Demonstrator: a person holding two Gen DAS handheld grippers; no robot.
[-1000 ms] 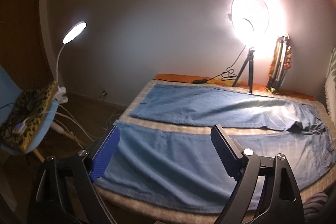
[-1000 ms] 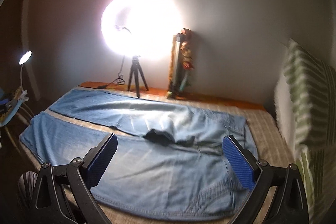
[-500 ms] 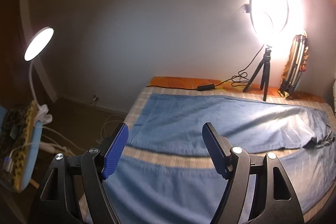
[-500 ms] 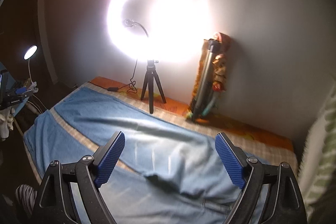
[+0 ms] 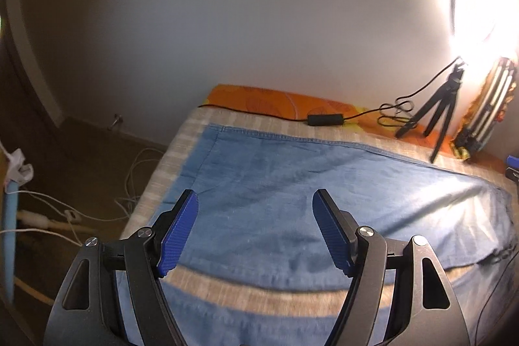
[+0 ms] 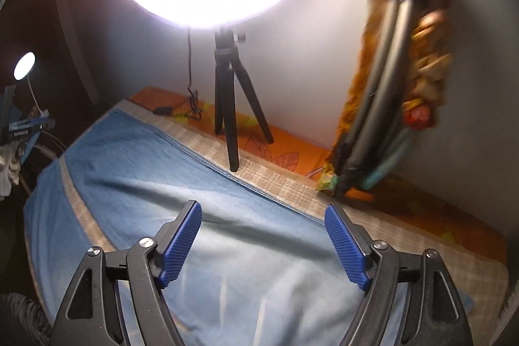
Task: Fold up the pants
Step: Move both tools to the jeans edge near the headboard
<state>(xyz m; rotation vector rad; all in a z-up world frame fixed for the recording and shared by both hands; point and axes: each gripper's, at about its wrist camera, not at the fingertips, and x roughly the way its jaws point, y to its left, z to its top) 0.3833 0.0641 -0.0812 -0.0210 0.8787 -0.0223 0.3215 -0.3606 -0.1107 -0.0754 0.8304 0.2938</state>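
Blue denim pants [image 5: 308, 193] lie spread flat on a bed, legs apart, with a strip of checked bedcover between them. My left gripper [image 5: 254, 206] is open and empty, above the far leg near its hem end. My right gripper [image 6: 262, 216] is open and empty, above the far leg [image 6: 155, 177] close to its far edge. The near leg [image 6: 45, 216] shows at the left of the right wrist view.
A lit ring light on a black tripod [image 6: 230, 115] stands at the bed's far edge, its cable and switch [image 5: 326, 119] on the orange sheet. A folded tripod with a patterned cloth [image 6: 389, 86] leans on the wall. Cables [image 5: 65, 213] lie on the floor left.
Both grippers have moved forward over the bed, from the near leg to above the far leg. Both stayed open and empty.
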